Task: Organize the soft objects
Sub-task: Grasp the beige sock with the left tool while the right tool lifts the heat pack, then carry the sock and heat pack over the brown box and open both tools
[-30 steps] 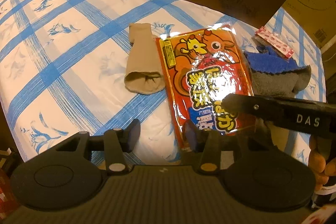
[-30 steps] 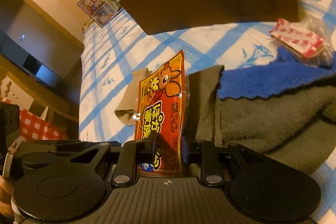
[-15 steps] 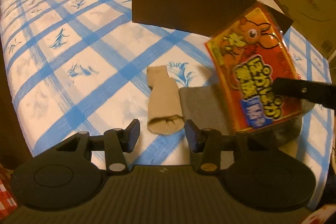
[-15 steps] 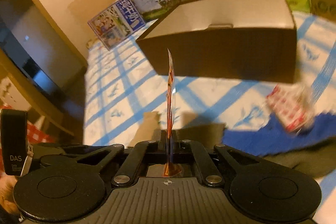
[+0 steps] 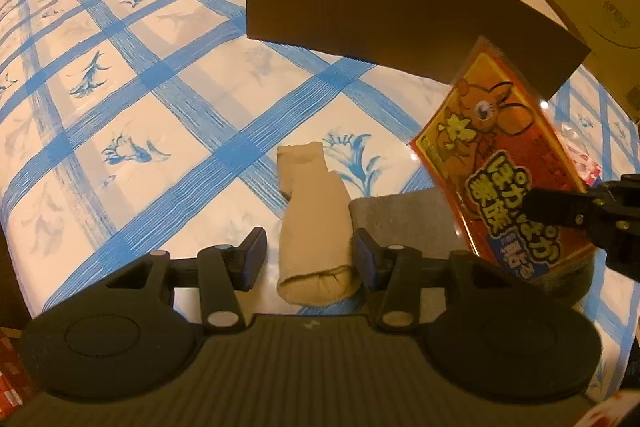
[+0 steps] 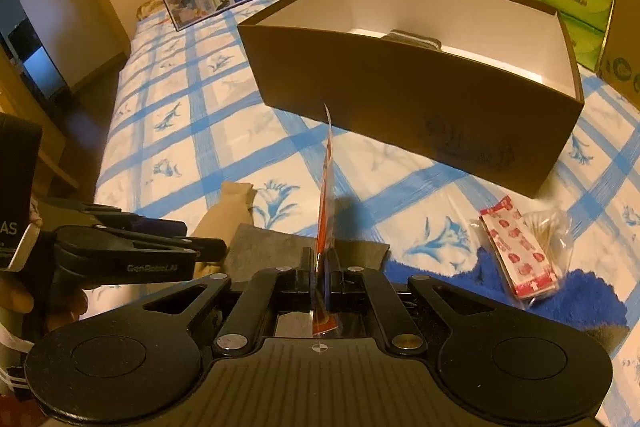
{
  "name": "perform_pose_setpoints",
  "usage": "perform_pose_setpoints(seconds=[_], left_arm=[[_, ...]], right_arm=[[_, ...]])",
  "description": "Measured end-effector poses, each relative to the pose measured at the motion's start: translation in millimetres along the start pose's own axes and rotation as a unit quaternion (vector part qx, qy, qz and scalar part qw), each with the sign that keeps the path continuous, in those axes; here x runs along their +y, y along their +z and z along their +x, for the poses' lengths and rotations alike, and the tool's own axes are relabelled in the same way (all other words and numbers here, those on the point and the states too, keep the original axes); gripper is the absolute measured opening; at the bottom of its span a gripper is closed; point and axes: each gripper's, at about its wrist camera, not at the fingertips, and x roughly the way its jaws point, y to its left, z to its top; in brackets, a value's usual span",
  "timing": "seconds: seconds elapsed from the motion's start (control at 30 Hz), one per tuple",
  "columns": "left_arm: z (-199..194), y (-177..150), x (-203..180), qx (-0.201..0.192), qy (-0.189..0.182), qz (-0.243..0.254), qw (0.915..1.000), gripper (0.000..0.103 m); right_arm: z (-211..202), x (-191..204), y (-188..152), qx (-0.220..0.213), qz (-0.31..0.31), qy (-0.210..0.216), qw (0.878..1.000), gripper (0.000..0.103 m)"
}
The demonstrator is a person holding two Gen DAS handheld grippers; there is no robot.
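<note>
The bed cover (image 5: 160, 115) was white, crossed by a blue brush-stroke grid with blue plant motifs in the squares. The sock (image 5: 312, 223) was plain beige. The heat-pack packet (image 5: 496, 163) was orange-red with a cartoon brown animal, yellow lettering and a blue band. The cardboard box (image 6: 400, 95) was brown outside, white inside. One towel (image 6: 576, 291) was blue, the other (image 5: 404, 219) grey. Both grippers (image 5: 308, 259) (image 6: 319, 281) were black.

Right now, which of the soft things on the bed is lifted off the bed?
The orange heat-pack packet, pinched in the right gripper. The beige sock, grey cloth and blue towel lie on the bedsheet.
</note>
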Motion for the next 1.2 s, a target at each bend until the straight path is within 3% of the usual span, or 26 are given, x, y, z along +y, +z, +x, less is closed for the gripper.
perform_pose_setpoints(seconds=[0.13,0.3,0.37,0.8,1.2], left_arm=[[6,3,0,0.002,-0.001,-0.004,1.0000,0.041],[9,6,1,0.005,-0.018,-0.014,0.9997,0.022],[7,5,-2,-0.002,-0.017,-0.005,0.9998,0.007],[-39,11,-6,-0.043,-0.002,0.017,0.9989,0.006],[-93,57,-33,-0.107,-0.014,0.054,0.9927,0.006]], right_arm=[[7,-2,2,0.007,0.002,-0.009,1.000,0.002],[8,-1,1,-0.001,-0.005,-0.012,1.000,0.002],[8,-1,2,-0.006,-0.004,-0.011,1.000,0.002],[-18,-4,6,-0.036,0.008,0.003,0.999,0.002],[-69,-20,30,-0.091,0.017,0.008,0.996,0.002]])
